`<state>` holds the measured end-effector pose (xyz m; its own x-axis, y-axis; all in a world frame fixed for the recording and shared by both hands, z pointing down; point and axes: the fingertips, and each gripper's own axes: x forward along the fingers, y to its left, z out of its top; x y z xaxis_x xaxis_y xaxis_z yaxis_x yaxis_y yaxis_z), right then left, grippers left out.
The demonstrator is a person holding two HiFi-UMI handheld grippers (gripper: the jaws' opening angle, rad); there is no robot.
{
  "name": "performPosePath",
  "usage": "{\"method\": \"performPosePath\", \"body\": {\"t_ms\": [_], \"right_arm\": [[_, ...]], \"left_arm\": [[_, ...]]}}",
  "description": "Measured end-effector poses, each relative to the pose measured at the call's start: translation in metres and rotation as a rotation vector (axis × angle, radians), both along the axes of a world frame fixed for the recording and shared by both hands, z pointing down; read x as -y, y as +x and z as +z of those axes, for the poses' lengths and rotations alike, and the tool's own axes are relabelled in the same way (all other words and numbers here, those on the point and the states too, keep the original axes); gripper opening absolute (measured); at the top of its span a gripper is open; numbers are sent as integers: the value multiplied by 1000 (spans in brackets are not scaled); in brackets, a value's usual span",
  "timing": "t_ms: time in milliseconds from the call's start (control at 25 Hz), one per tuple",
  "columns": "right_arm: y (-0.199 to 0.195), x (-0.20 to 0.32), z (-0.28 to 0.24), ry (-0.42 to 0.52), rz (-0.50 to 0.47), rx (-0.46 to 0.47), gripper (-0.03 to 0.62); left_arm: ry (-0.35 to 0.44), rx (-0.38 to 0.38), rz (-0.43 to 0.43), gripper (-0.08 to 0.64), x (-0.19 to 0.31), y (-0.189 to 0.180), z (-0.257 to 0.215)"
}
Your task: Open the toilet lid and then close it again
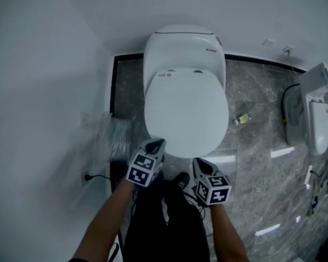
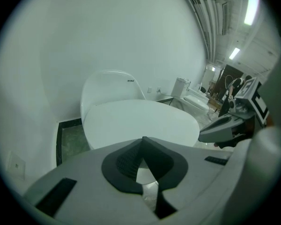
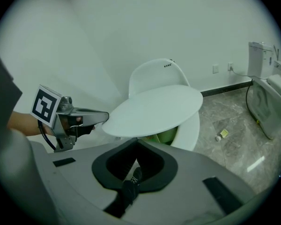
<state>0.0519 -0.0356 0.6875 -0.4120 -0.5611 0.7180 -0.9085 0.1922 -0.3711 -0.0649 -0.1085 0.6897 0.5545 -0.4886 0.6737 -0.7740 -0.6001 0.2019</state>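
While the toilet lid [image 1: 186, 113] is sitting part-raised, I am noting:
left gripper [image 1: 159, 142] is resting at its front edge, jaws pressed together; right gripper [image 1: 197, 162] is hovering beside, jaws likewise together.

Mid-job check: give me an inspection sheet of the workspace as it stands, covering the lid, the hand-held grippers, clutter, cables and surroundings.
Surface: grey marbled floor.
Job's things: toilet; toilet lid part-raised, with a gap above the bowl.
Clutter: small bottle-like item on the floor; clear plastic bag beside the toilet.
Grippers: left hand-held gripper shut, tip at the lid's front edge; right hand-held gripper shut, empty, near that edge.
Cables: black cable from a wall socket; dark cable by the second toilet.
Surroundings: second toilet at right.
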Motion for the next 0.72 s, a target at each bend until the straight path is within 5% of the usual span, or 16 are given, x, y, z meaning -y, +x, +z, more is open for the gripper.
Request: {"method": "performPosePath", "body": {"t_ms": [720], "right_arm": [[16,23,65,-28,-6,-67,10]], "left_arm": [[-65,36,-19,8,-21,1,81]]}}
